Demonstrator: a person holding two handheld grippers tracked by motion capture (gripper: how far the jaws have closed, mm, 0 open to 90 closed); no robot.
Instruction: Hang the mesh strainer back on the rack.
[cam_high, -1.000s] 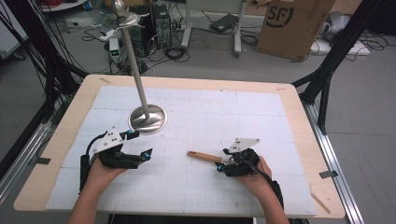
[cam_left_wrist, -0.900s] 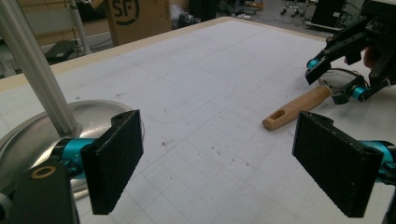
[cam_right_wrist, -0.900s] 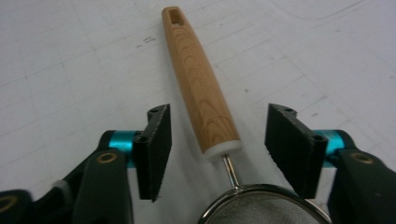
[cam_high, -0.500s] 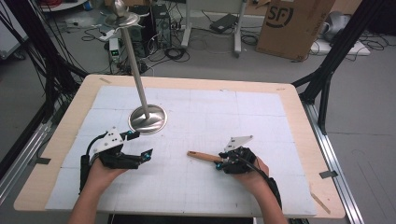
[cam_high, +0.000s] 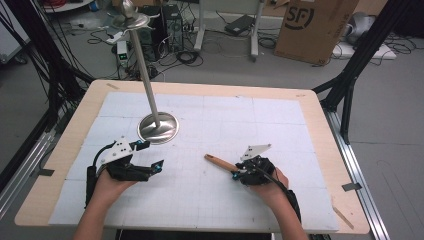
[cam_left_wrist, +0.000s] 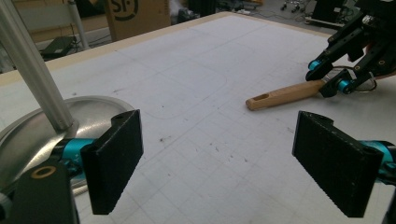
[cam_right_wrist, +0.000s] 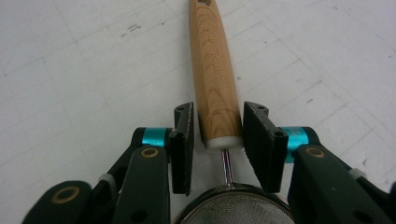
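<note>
Two grippers rest low over the white gridded mat (cam_high: 210, 125) that covers the wooden counter (cam_high: 320, 107). The right gripper (cam_high: 236, 172) sits at about 5 o'clock on the mat. Its jaws have just been closing and now they clench the wooden handle (cam_right_wrist: 212, 60) of a small strainer (cam_right_wrist: 236, 205) near its white end cap. The metal mesh bowl lies under the gripper body, between the jaw arms. In the high view the handle (cam_high: 218, 162) points away from this gripper toward 10 o'clock and lies flat on the mat.

The left gripper (cam_high: 155, 166) is at about 7 o'clock. It is released: its two black pads (cam_left_wrist: 116, 163) stand wide apart with nothing between them. Just beside it, toward 12 o'clock, is the round metal base (cam_high: 158, 127) of a tall stand, and its pole (cam_high: 142, 65) rises tilted to the far left. In the left gripper view this base (cam_left_wrist: 32, 135) is directly behind the left pad, and the handle (cam_left_wrist: 285, 94) is farther off across bare mat, with nothing between.

Beyond the counter, on the floor at 1 o'clock, stands a cardboard box (cam_high: 317, 25), and cables (cam_high: 185, 55) lie at 11 o'clock.
</note>
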